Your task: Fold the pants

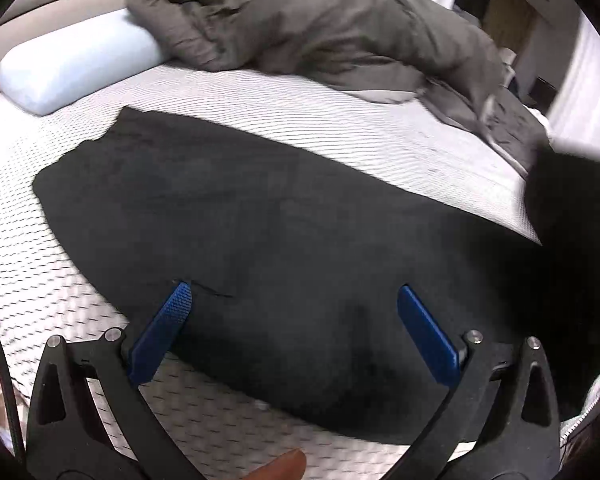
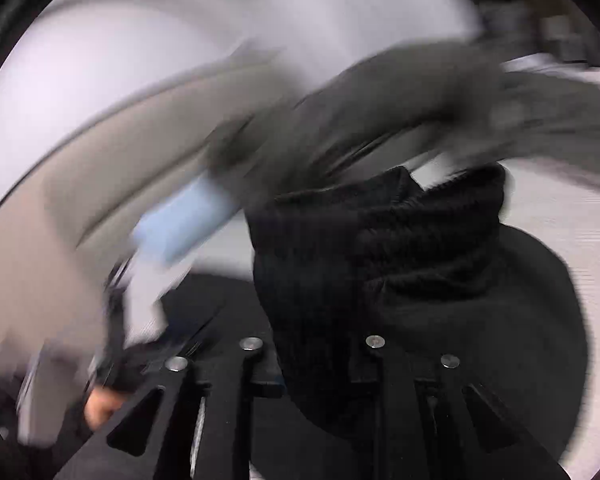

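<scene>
Black pants (image 1: 240,216) lie spread flat across the striped white mattress (image 1: 340,128). My left gripper (image 1: 294,294) is open, its blue fingers (image 1: 168,324) hovering just over the near edge of the pants, holding nothing. In the right wrist view my right gripper (image 2: 314,360) is shut on a bunched ribbed end of the pants (image 2: 380,248), lifted off the bed; its fingers are hidden by the cloth. That view is heavily motion-blurred. The raised black cloth also shows at the right edge of the left wrist view (image 1: 572,200).
A crumpled grey-brown duvet (image 1: 320,24) lies along the far side of the bed. A pale blue pillow (image 1: 72,68) sits at the far left. A curtain and furniture stand beyond the bed at the upper right.
</scene>
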A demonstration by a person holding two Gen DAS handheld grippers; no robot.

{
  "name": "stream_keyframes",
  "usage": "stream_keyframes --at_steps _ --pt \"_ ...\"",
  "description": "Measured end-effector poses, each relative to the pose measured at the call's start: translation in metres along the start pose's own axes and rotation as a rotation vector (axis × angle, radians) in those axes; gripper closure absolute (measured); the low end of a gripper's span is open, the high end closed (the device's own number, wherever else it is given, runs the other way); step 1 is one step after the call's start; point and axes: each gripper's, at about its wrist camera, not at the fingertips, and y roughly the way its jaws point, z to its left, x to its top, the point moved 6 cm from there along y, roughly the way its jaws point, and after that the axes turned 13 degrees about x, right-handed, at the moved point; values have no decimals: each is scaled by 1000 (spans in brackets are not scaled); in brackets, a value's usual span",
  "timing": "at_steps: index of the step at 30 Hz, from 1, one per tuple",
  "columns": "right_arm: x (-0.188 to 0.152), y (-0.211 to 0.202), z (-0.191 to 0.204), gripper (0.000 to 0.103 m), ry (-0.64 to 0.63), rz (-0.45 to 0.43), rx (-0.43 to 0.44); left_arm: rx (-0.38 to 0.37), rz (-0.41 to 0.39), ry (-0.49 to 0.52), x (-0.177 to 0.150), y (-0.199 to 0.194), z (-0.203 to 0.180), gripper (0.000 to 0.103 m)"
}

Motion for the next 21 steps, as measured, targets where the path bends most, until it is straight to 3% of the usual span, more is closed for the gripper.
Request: stream_keyframes --at_steps 1,4,7,9,11,13,17,21 --pt "-19 33 17 80 -24 145 65 1 1 -3 0 1 4 1" --pt "-55 62 25 80 -31 321 105 -47 -2 -10 1 -1 8 1" --pt "-60 40 23 68 -27 292 103 -137 -18 28 0 -14 -12 1" --pt "-54 9 8 42 -23 202 39 -188 -43 81 -3 -25 -33 1" --pt "-57 -14 -8 40 -33 165 -83 -228 -62 103 -2 -33 -47 1" --pt "-72 -26 -31 40 -12 207 -190 -268 -66 134 -4 -39 -59 1" --pt "-96 -38 -52 40 -9 283 -275 -274 -68 142 -1 -44 -61 1" --pt "-116 -48 -62 40 -56 349 -331 -349 -133 14 14 -62 -43 1"
